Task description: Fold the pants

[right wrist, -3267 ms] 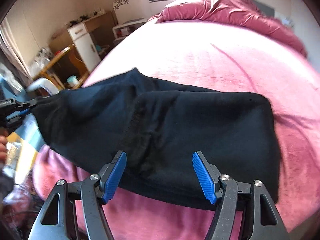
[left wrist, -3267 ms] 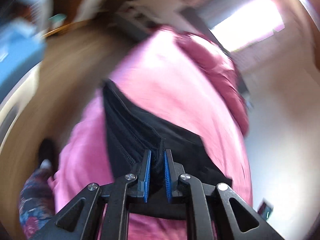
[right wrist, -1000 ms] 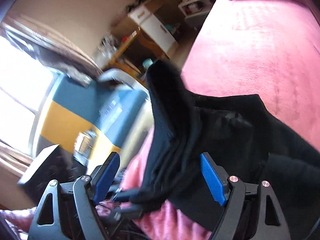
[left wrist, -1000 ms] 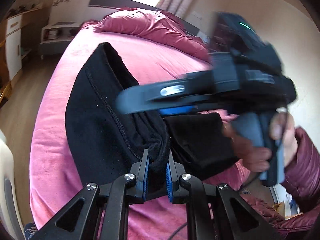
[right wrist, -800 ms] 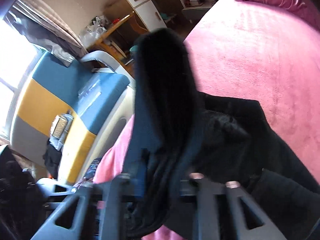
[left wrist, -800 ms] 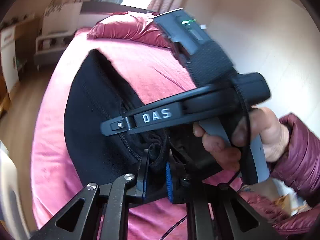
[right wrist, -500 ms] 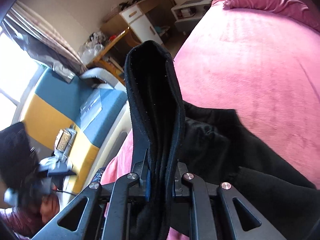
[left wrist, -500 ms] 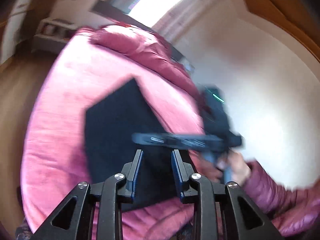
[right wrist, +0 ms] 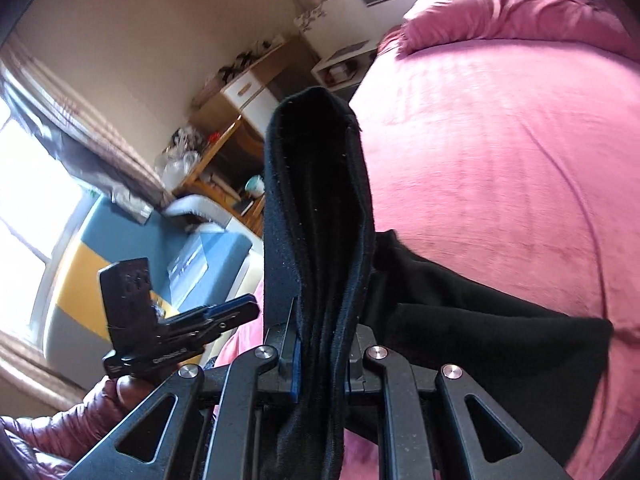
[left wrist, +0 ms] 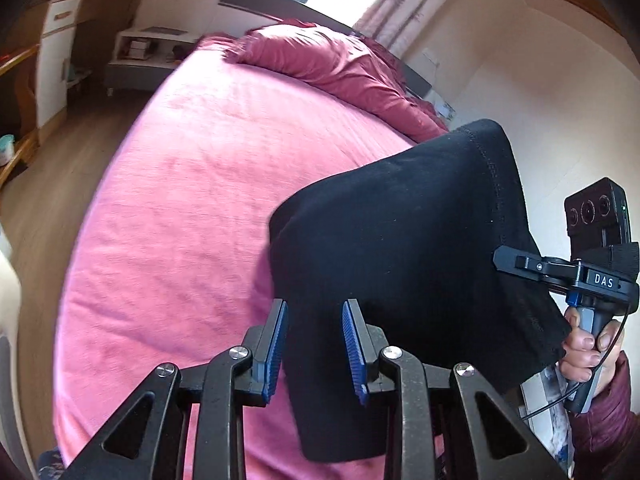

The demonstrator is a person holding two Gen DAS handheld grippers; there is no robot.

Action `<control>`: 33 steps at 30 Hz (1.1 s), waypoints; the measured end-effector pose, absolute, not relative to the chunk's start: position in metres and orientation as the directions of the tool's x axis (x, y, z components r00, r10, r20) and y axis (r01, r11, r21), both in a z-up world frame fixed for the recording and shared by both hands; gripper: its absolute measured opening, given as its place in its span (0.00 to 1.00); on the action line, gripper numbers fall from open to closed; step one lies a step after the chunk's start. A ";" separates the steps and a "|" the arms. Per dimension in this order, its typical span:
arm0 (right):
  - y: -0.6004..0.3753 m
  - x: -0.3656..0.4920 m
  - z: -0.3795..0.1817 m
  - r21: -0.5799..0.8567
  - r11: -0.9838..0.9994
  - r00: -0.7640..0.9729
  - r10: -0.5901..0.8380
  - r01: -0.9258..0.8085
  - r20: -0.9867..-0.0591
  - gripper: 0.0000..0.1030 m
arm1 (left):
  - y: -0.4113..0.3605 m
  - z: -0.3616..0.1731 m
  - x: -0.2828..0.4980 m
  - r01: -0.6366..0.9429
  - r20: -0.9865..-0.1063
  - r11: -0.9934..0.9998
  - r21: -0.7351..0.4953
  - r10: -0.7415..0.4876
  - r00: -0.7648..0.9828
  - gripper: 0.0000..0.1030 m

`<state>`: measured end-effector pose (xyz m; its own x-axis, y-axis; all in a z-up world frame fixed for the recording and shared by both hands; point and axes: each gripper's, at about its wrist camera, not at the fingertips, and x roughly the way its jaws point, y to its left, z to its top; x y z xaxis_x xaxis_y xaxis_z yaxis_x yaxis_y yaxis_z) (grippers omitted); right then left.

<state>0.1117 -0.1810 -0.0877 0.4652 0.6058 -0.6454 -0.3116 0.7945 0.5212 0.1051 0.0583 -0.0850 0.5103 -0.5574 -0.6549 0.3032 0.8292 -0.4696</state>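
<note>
The black pants point(left wrist: 400, 220) hang folded over the pink bed point(left wrist: 180, 200), one bunched edge lifted. My right gripper point(right wrist: 320, 360) is shut on that bunched edge, and the cloth point(right wrist: 316, 200) rises in a tall loop in front of it. The rest of the pants trails down onto the bed at the right. In the left wrist view the right gripper point(left wrist: 520, 266) shows from the side, held by a hand, gripping the cloth's hem. My left gripper point(left wrist: 315, 350) stands open in front of the hanging cloth, its blue pads apart and not pressing on it. The left gripper point(right wrist: 240, 312) also shows at the left of the right wrist view.
A crumpled dark-pink duvet point(left wrist: 340, 68) lies at the head of the bed. A low white shelf point(left wrist: 148, 40) and a wooden desk point(right wrist: 240, 92) stand beyond the bed's left side. A blue and yellow seat point(right wrist: 120, 260) is close behind the left hand.
The right gripper shut on the bunched edge that the left gripper held. The left gripper let go, opened and drew away; the right gripper carried the cloth up and to the right.
</note>
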 end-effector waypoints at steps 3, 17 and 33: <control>-0.205 0.105 -0.092 0.535 0.802 0.482 0.591 -0.265 -0.647 0.14 | 0.033 -0.086 0.105 0.360 -0.671 0.815 -0.453 -0.578 0.464 0.28; -0.302 0.088 -0.187 0.509 0.860 0.473 0.446 0.006 -0.760 0.14 | -0.050 -0.131 0.083 0.517 -0.772 0.750 -0.412 -0.589 0.240 0.27; -0.358 0.017 -0.164 0.588 0.796 0.600 0.403 0.142 -0.691 0.25 | -0.051 -0.128 0.084 0.518 -0.751 0.726 -0.452 -0.623 0.218 0.27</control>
